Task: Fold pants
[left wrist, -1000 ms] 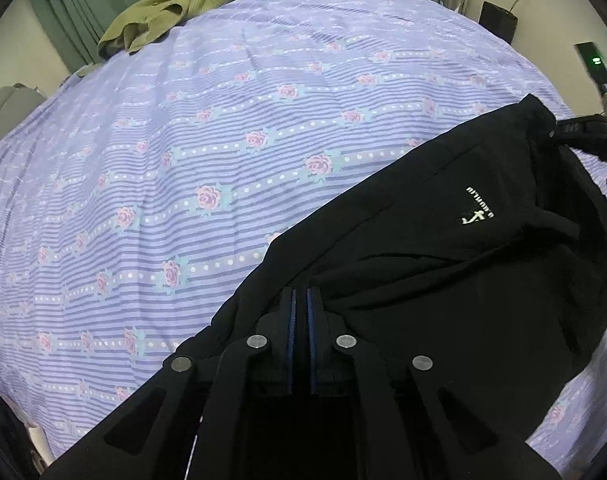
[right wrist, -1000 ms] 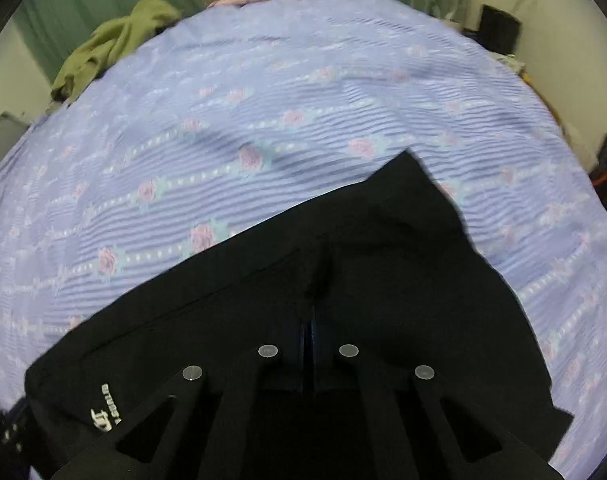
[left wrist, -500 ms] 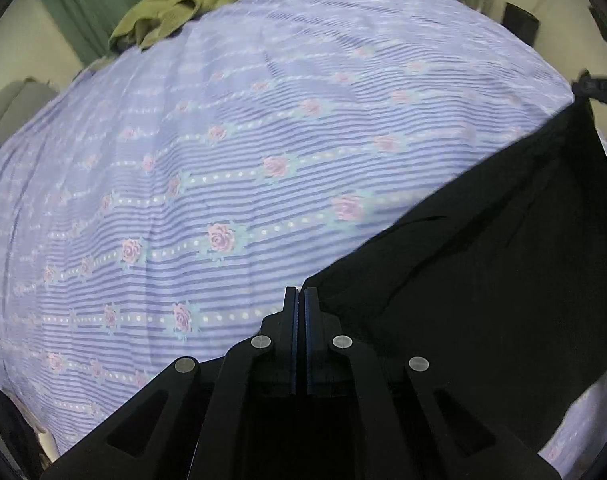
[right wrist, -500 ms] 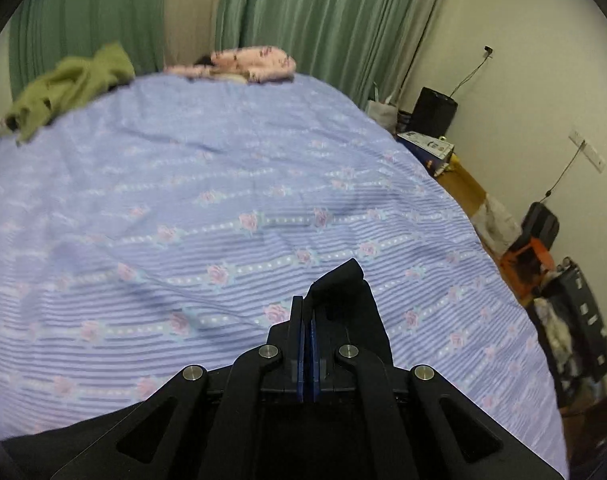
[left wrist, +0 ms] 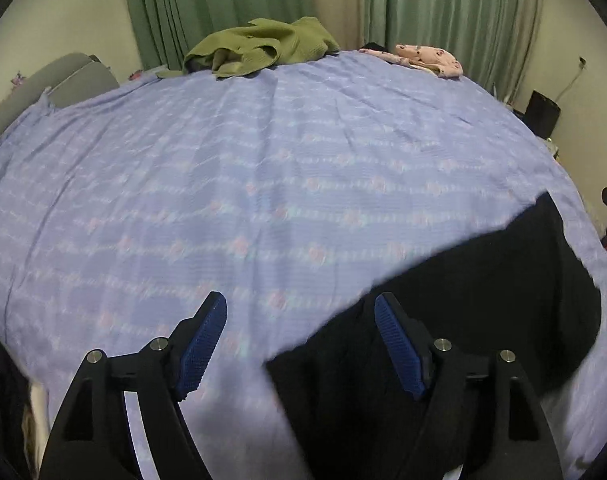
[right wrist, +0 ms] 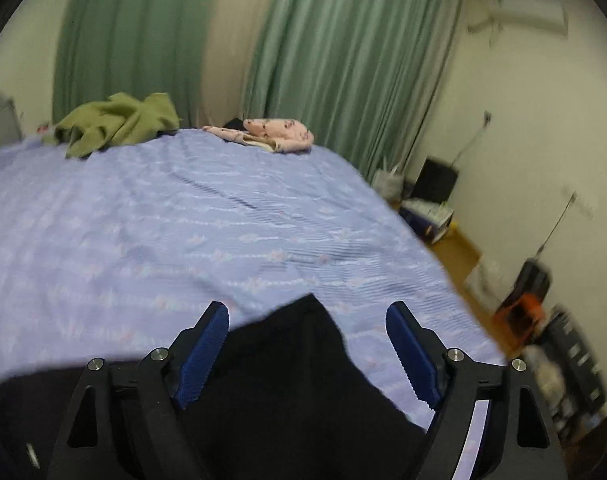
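Across a lilac flowered bedspread (left wrist: 263, 168) black pants (left wrist: 463, 280) lie at the near edge, just let go as the left gripper (left wrist: 299, 344) and right gripper (right wrist: 307, 356) are opening, empty, apparently between folds; next needs a fresh edge grip.

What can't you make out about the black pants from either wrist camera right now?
- Black pants, left wrist view: the near part is hidden behind the left gripper and cut off by the bottom edge; motion blur smears the edges.
- Right wrist view: only one corner shows between the right gripper's opening jaws, clear of the pads; the rest runs off the frame.
- Whether the fold lies neat: cannot tell.
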